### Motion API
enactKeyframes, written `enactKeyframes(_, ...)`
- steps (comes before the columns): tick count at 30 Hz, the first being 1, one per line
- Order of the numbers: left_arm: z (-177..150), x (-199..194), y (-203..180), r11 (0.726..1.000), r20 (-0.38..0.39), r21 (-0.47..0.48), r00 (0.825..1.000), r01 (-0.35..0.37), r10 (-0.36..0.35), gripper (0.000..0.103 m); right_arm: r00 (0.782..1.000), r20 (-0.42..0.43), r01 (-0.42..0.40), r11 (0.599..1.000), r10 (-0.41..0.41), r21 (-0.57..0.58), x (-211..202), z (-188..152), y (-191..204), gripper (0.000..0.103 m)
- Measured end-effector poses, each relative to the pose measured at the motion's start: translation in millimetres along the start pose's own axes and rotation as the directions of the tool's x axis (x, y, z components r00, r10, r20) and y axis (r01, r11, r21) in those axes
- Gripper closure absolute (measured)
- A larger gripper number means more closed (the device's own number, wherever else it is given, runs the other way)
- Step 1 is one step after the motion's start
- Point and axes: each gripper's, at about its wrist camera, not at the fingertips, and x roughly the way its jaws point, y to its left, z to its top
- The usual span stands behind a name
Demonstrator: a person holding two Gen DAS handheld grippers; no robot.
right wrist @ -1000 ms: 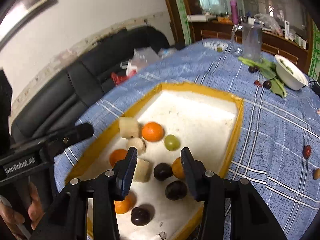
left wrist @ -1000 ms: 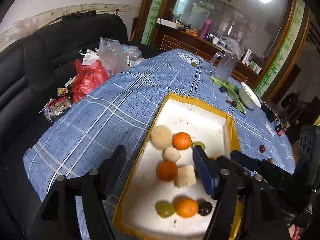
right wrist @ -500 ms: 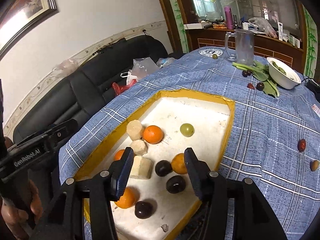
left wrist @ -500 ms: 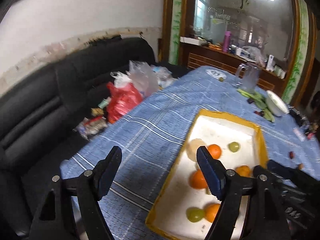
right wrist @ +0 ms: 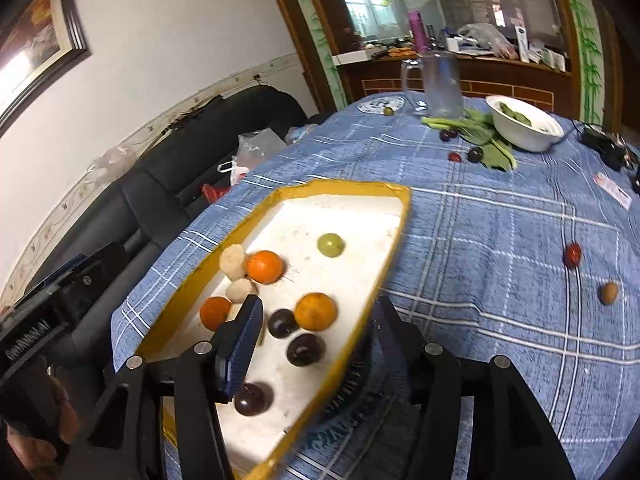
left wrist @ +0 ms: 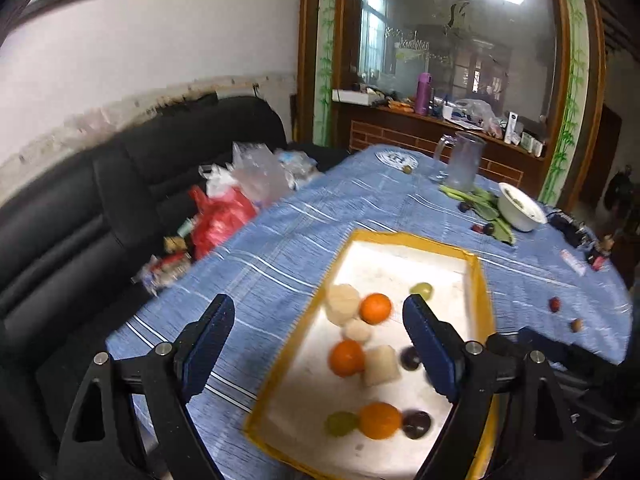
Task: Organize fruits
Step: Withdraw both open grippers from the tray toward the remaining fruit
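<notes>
A yellow-rimmed white tray [left wrist: 404, 237] [right wrist: 344, 186] lies on the blue checked tablecloth. It holds oranges [left wrist: 375, 308] [right wrist: 264, 266], green fruits [left wrist: 421, 289] [right wrist: 330, 245], dark plums [left wrist: 416, 424] [right wrist: 306, 350] and pale peeled chunks [left wrist: 342, 304] [right wrist: 233, 258]. My left gripper [left wrist: 316, 312] hovers above the tray's near left corner; its jaws are opening with nothing gripped. Over the tray's near right rim my right gripper [right wrist: 318, 312] is also opening, and no pad touches a fruit. A red fruit [right wrist: 572, 255] and a brown one [right wrist: 608, 293] lie loose on the cloth.
At the far end stand a glass jug [right wrist: 440, 84], a white bowl [right wrist: 524, 128] and green leaves [right wrist: 480, 128] with dark plums [right wrist: 475, 155] beside them. A black sofa [left wrist: 80, 220] with plastic bags [left wrist: 224, 216] runs along the left table edge.
Both grippers have drawn back from the fruit in the tray, so more of the table shows. Both pairs of jaws stand wider apart than before.
</notes>
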Motion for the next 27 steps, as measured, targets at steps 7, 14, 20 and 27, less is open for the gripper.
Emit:
enactKeyframes(7,-3.2,-2.0,-0.4,0.997,-0.062,-0.059,0.996,0.058,-0.062,0.017,1.000,0.000,0.030,0.999,-0.030,0.014,-5.8,-7.4,-11.3,0.041)
enactKeyframes(14,-5.4,-6.0,0.0,0.994,-0.074,-0.088,0.994,0.072,-0.078,0.017,1.000,-0.011,0.022,1.000,-0.021,0.022,-4.6,-14.5,-11.2,0.041)
enactKeyframes(20,-7.3,-7.1,-2.8,0.990,-0.083,-0.104,0.991,0.096,-0.105,0.017,1.000,-0.006,0.026,1.000,-0.026,0.006,-7.6,-18.8,-7.9,0.041)
enactKeyframes(27,-8.6,-11.9,-8.6,0.990,-0.085,-0.094,0.990,0.104,-0.112,0.017,1.000,-0.014,0.025,0.999,-0.024,0.046,-10.3,-21.9,-17.1,0.038)
